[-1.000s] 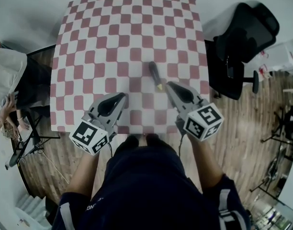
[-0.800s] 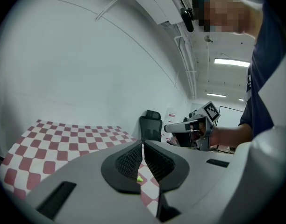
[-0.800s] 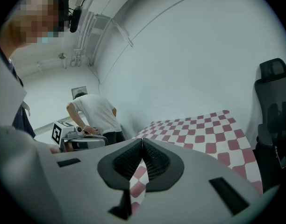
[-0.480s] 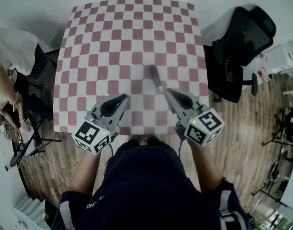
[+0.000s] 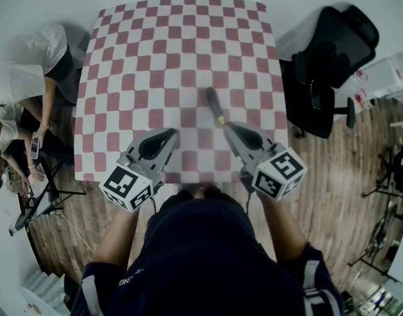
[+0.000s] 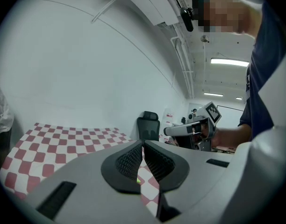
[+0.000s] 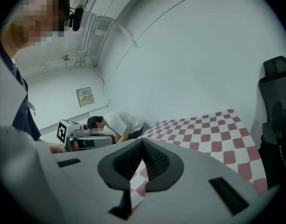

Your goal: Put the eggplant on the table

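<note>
With left claw (image 5: 170, 134) and right claw (image 5: 226, 126) both shut and empty, the eggplant (image 5: 214, 105) lying on the desk (image 5: 135, 58) could be knocked rolling if brushed by the nearby right tip.

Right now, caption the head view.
Slender dark eggplant on red-and-white checkered table, beyond shut left hand-held gripper and right hand-held gripper.

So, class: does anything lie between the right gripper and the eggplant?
Nothing visible does. The eggplant lies on the checkered table, its green stem end just ahead of the right gripper, whose jaws are together and empty.
</note>
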Demonstrator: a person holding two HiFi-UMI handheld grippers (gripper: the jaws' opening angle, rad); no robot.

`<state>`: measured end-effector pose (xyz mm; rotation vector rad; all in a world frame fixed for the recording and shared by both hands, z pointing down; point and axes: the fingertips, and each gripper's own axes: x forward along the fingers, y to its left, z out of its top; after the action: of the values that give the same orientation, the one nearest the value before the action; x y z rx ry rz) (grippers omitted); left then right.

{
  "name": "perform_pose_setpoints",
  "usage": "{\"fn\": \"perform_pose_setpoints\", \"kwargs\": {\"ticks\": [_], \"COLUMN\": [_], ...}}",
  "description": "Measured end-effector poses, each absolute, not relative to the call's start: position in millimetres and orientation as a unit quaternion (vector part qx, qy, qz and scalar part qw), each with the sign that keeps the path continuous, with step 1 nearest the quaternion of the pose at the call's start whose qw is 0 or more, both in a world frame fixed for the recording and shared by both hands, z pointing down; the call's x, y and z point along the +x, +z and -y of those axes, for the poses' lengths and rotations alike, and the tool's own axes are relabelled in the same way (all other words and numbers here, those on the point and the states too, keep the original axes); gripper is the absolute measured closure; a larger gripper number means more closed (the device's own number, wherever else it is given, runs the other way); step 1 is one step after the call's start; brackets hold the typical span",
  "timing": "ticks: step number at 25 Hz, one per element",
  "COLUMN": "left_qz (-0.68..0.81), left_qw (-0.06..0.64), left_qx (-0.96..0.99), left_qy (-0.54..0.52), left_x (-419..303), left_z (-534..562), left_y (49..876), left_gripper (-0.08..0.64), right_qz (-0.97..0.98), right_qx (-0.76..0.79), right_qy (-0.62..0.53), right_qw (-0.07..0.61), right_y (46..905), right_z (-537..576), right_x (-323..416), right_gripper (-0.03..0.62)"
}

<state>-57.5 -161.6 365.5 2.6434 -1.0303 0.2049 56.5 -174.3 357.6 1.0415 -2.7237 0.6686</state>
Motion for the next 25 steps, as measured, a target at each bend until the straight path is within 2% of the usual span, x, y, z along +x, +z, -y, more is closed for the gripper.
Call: {"fn": "perform_pose_setpoints", "kwargs": {"ticks": [25], "left_qz": [0.355], "left_qw": [0.152], "left_qx": [0.92], "left_qy": [0.069], "left_x": [-53.3], "left_z": [163.1], "left_y": [369.9], "left_gripper": [0.525], "right_qz": [0.905], "right_qx": [0.343], "right_qy": [0.231], "right_qw": [0.095], "right_y": [372.6], "right_z": [173.5], "right_x": [54.3], "right_gripper": [0.577]}}
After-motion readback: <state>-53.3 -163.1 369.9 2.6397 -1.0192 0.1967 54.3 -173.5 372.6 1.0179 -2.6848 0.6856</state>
